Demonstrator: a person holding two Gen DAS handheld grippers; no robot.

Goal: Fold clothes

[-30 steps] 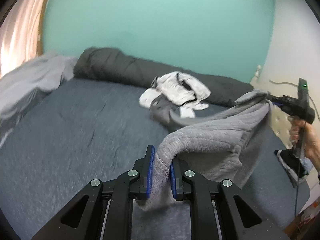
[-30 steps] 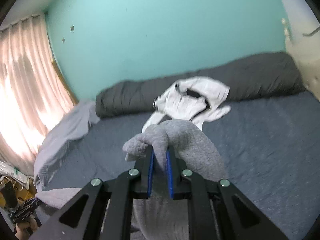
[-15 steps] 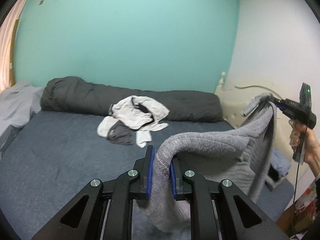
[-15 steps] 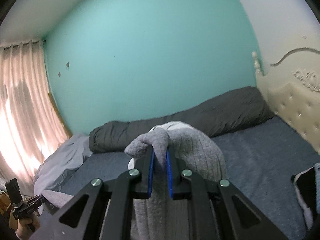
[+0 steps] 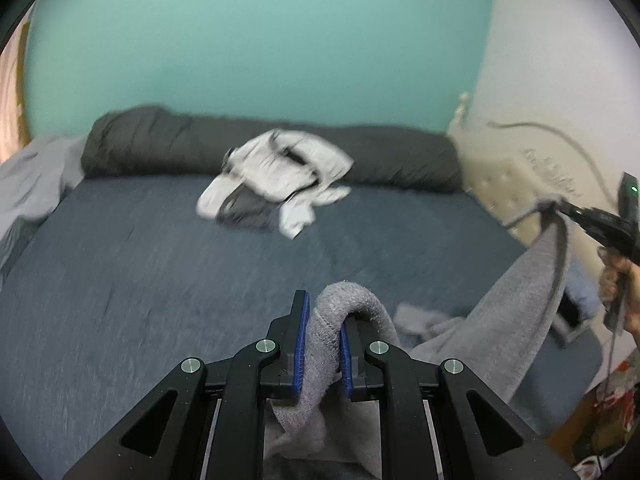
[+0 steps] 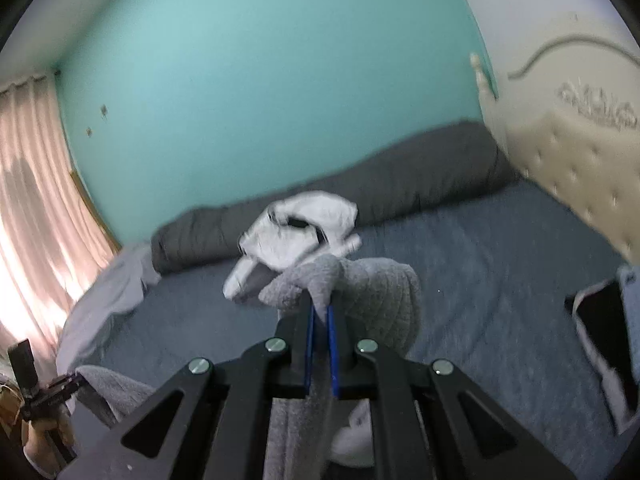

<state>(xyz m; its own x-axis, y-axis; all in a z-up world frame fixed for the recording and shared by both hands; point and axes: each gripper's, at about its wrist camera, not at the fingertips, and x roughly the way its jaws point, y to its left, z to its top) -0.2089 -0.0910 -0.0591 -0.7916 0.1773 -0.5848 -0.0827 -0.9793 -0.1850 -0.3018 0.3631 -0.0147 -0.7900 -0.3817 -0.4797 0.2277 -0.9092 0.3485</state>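
Fingers first: the left gripper (image 5: 323, 332) has its blue fingers (image 5: 301, 340) nipped tight on one edge of a grey towel (image 5: 508, 320), and the right gripper (image 6: 320, 330) has just been squeezing closer on another bunched edge of the same cloth, folds bulging over its tips. So both are closed on fabric, and the towel hangs between them above the bed (image 5: 160, 280), sagging in a loop with its lower part trailing near the bed's near edge. No neat fold is visible in it yet; this looks like the spreading-out stage, before any fold has been laid.

Across the bed, against the long dark bolster (image 5: 380, 152), a heap of white and grey clothes (image 5: 280, 176) lies crumpled and untouched. A pale sheet (image 6: 108, 296) slumps by the curtain side. I see nothing folded and stacked anywhere, so by my reckoning nearly the whole job is still ahead.
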